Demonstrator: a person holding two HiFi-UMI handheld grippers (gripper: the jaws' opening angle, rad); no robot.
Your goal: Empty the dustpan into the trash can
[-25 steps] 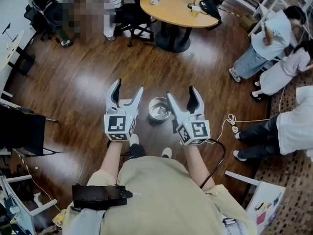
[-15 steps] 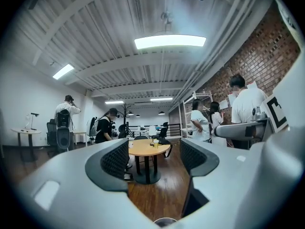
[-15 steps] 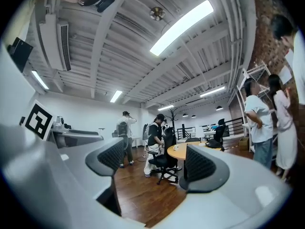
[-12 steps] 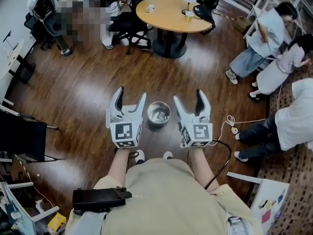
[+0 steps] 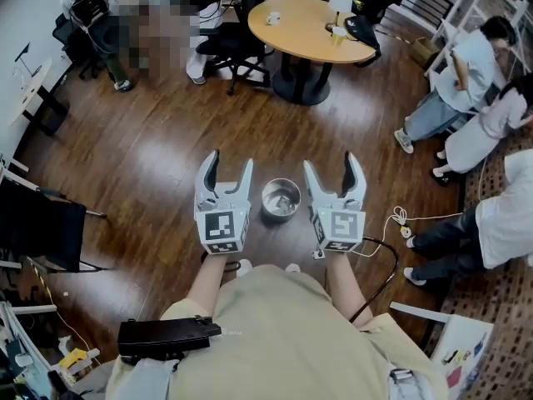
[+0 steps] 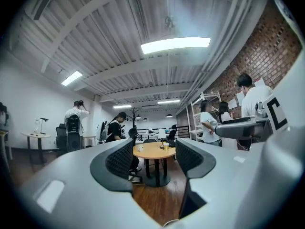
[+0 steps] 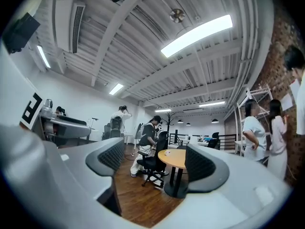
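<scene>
- Head view: holding the left gripper (image 5: 228, 163) and the right gripper (image 5: 331, 163) level and side by side above the wooden floor (image 5: 150, 157).
- Standing open on both sides, only air between the jaws; left jaws just now closing a little, gripping nothing.
- Standing below, between the two grippers and slightly ahead of them: the trash can (image 5: 281, 199), upright on the floor.
- Finding no dustpan in any view.
- Possibly risking a knock on the small, light-looking can while reaching down, tipping it; possibly missing its narrow mouth while pouring, spilling dirt beside.
</scene>
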